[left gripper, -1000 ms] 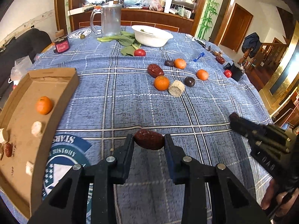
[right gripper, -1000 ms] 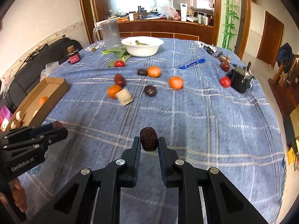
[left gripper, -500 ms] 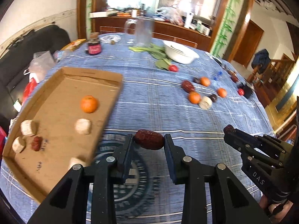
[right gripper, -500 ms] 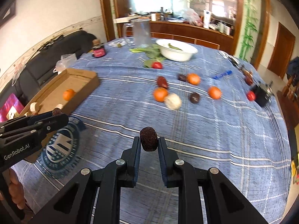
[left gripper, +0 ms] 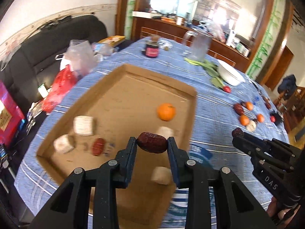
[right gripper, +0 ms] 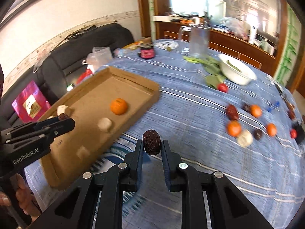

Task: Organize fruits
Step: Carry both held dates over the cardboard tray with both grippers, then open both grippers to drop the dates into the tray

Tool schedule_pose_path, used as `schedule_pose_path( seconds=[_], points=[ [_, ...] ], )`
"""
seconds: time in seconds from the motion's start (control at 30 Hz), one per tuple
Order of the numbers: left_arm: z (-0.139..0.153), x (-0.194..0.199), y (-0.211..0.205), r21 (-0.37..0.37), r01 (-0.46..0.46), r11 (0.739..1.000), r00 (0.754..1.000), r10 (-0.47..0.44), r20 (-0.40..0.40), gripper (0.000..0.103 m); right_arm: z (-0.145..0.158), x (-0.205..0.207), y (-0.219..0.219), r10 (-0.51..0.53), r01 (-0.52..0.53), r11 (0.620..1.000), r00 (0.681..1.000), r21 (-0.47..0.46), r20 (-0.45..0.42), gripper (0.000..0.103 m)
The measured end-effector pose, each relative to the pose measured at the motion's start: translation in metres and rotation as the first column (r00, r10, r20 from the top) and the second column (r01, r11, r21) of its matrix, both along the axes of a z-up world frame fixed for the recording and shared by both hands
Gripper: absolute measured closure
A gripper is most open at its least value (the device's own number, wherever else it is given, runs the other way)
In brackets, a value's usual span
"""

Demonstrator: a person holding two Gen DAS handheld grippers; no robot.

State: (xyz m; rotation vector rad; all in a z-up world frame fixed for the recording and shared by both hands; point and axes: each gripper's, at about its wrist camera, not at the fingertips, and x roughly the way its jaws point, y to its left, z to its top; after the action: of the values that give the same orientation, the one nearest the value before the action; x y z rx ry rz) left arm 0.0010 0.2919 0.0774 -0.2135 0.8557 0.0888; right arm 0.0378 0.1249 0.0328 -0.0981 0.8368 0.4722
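Two tools each grip one date: the left tool holds a red date above the cardboard tray, the right tool a dark date beside it.

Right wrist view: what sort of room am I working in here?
Most likely a home dining or living room: a table under a blue plaid tablecloth, a dark sofa beside it, and a cluttered wooden sideboard behind.

black plastic grippers w/ silver screws, "genrobot.ai" and "das" markings.
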Motion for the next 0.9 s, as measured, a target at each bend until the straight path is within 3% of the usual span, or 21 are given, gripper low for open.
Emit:
schedule_pose_path(
  seconds=[0.43, 0.9],
  points=[
    [-0.011, 0.033, 0.058, 0.051, -0.107, 0.993, 0.993, 0.109, -0.047, 0.071, 0.001, 0.06, 0.075, 0.069, -0.069, 0.998, 0.998, 0.008, -0.013, 0.082],
    [-0.04, 0.09, 0.077, 0.019, -0.141, 0.99, 0.979, 0.142, -0.149, 0.071, -0.028, 0.124, 0.101, 0.047, -0.048, 0.999, 0.996, -0.014, -0.07, 0.082]
  ],
)
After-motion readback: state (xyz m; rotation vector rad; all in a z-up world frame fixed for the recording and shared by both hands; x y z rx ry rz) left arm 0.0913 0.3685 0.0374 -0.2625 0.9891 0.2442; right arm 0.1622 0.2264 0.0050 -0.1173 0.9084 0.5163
